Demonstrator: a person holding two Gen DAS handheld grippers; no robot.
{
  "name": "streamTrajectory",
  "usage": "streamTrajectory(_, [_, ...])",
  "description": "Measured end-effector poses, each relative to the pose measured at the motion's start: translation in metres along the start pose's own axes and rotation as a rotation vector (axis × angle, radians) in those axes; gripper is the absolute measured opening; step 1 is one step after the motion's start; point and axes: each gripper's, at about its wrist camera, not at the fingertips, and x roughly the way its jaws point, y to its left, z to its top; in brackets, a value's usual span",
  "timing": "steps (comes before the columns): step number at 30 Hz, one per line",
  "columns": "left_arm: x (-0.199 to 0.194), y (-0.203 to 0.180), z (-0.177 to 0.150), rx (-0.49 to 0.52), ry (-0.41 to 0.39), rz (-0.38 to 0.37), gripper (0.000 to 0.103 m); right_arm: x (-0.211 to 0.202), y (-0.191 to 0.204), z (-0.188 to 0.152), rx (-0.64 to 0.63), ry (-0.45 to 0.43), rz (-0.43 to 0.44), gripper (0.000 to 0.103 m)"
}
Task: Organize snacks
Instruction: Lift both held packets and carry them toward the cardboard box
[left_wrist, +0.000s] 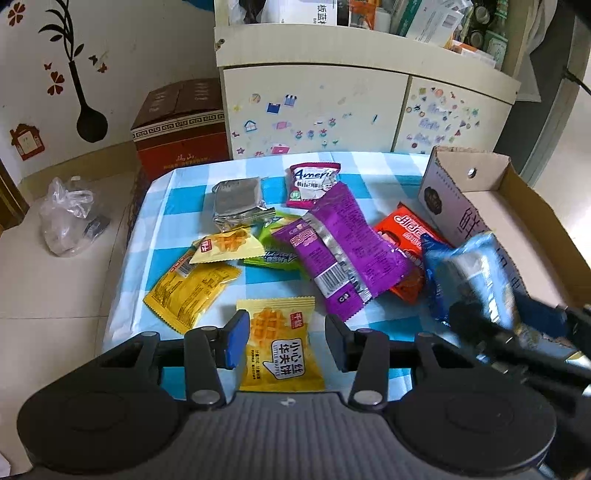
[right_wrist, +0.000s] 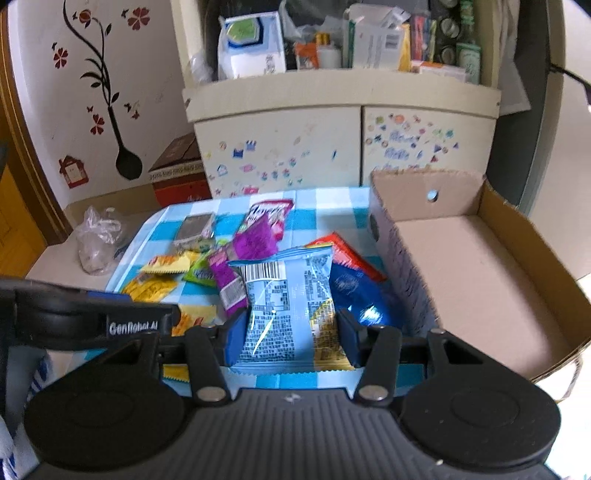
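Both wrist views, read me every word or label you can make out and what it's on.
"LITTLE WAFFLE": yellow waffle packet in the left gripper.
"Ameri", cut off: pink-and-white packet.
"GenRobot.AI": left gripper's body, right wrist view.
Light blue packet in the right gripper: print too small.
Purple packet: print too blurred.

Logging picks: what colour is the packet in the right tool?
Light blue packet, clearest in the right wrist view.

Left gripper (left_wrist: 284, 341) fingers clamped, pitched steeply down; right gripper (right_wrist: 291, 336) fingers clamped, tilted down, just beside left
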Motion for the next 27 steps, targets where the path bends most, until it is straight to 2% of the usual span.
streamTrajectory(8, [-0.010, 0.028, 0.011, -0.108, -0.025, -0.049, 0.051, -0.018, -0.028, 0.025, 0.073, -0.024, 0.020, 0.052])
streamTrajectory(13, [-0.016, 0.034, 0.017, -0.105, -0.033, -0.087, 0.051, -0.027, -0.043, 0.043, 0.065, -0.038, 0.026, 0.052])
streamTrajectory(14, [-0.015, 0.035, 0.016, -0.114, -0.030, -0.087, 0.054, -0.029, -0.046, 0.046, 0.058, -0.043, 0.024, 0.052])
streamTrajectory(16, [-0.006, 0.036, 0.013, -0.129, -0.014, -0.067, 0.073, -0.030, -0.050, 0.049, 0.054, -0.047, 0.021, 0.052])
streamTrajectory(22, [0.041, 0.027, -0.001, -0.134, 0.105, -0.037, 0.083, -0.020, -0.061, 0.047, 0.150, -0.026, 0.042, 0.052])
streamTrajectory(23, [0.046, 0.024, -0.004, -0.124, 0.115, -0.030, 0.085, -0.019, -0.062, 0.048, 0.160, -0.025, 0.047, 0.052])
streamTrajectory(25, [0.056, 0.014, -0.007, -0.082, 0.125, -0.018, 0.095, -0.019, -0.063, 0.048, 0.173, -0.028, 0.058, 0.052])
streamTrajectory(27, [0.063, 0.007, -0.012, -0.047, 0.130, 0.014, 0.097, -0.018, -0.062, 0.047, 0.177, -0.025, 0.064, 0.052])
